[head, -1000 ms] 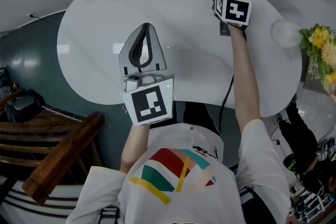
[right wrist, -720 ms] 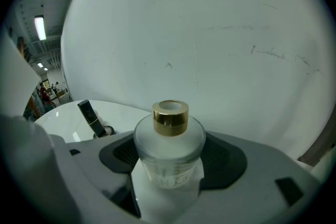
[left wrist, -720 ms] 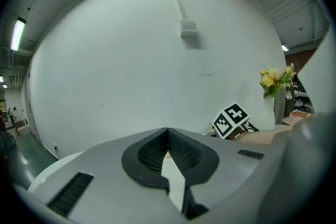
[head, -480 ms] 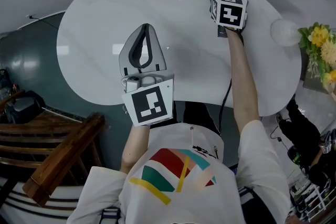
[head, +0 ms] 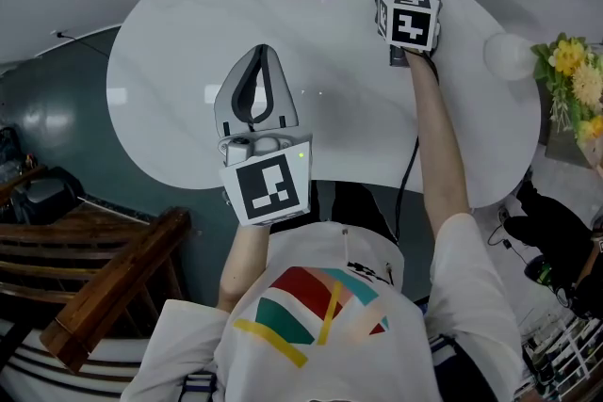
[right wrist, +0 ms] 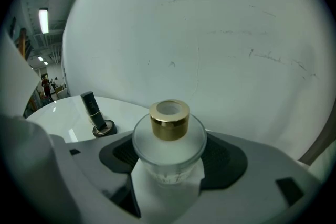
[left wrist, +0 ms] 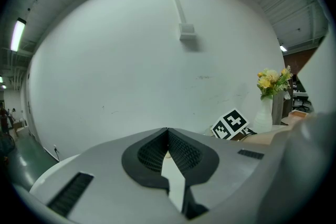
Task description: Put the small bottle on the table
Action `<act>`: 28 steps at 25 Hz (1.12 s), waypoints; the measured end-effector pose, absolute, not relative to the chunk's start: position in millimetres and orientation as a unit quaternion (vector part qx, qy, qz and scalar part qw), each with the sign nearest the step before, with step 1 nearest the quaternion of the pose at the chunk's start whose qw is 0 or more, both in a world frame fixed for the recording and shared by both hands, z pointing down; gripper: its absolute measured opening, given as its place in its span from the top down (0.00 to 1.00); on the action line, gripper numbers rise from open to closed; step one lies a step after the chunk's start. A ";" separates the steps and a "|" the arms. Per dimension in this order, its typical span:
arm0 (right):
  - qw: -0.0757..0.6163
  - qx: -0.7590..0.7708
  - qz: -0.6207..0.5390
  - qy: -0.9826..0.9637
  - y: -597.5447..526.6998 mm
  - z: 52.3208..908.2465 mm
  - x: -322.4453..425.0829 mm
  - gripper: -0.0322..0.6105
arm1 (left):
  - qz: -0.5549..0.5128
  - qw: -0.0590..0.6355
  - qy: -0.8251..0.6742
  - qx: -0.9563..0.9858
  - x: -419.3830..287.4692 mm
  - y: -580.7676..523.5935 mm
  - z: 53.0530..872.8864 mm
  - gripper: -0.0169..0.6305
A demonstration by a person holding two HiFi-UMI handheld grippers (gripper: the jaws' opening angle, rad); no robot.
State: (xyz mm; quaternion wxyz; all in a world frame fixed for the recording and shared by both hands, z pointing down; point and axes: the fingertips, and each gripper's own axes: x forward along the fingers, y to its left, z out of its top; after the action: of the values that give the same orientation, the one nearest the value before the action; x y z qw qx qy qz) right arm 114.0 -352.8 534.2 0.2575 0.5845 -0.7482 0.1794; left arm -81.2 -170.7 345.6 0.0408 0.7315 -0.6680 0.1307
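Right gripper view was filled by the small bottle, judged slippery, fragile glass, pinched round its body by the right fingers near the surface's far edge; left fingers were pressed together.

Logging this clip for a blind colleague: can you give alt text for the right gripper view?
The right gripper holds a small bottle of frosted glass with a gold collar upright between its fingers. To the left, a dark object on a round base stands on the white table.
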 end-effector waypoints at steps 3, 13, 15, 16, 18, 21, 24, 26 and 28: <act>0.250 0.583 0.200 -0.747 -351.4 534.9 111.1 0.42 | 0.132 0.037 -0.668 0.731 -83.9 -165.1 339.3 0.95; 0.266 0.586 0.180 -0.744 -356.7 529.9 111.3 0.42 | 0.133 0.024 -0.671 0.729 -85.0 -157.1 330.9 0.95; 0.258 0.589 0.174 -0.746 -358.1 520.0 110.5 0.42 | 0.132 0.021 -0.670 0.730 -84.1 -156.2 328.6 0.95; 0.253 0.590 0.172 -0.747 -358.7 514.8 110.3 0.42 | 0.131 0.019 -0.670 0.731 -83.5 -155.8 326.7 0.95; 0.246 0.591 0.170 -0.749 -359.8 504.3 109.8 0.42 | 0.125 0.014 -0.670 0.731 -82.8 -154.9 320.9 0.95; 0.239 0.591 0.162 -0.753 -360.6 489.0 108.9 0.42 | 0.118 0.006 -0.673 0.730 -83.0 -153.6 311.0 0.95; 0.220 0.597 0.160 -0.755 -361.4 469.5 110.8 0.42 | 0.111 -0.005 -0.675 0.730 -84.0 -151.5 300.0 0.95; 0.213 0.599 0.154 -0.757 -361.1 455.3 111.2 0.42 | 0.106 -0.010 -0.678 0.727 -86.8 -148.2 292.5 0.95; 0.207 0.599 0.145 -0.759 -360.3 439.4 110.0 0.42 | 0.098 -0.015 -0.683 0.724 -91.2 -144.7 284.4 0.95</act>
State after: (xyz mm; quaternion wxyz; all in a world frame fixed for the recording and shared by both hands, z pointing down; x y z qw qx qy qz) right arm 110.0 -360.3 439.4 0.2074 0.5993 -0.7595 0.1448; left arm -91.2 -144.7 284.4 -0.0152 0.7235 -0.6831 0.0982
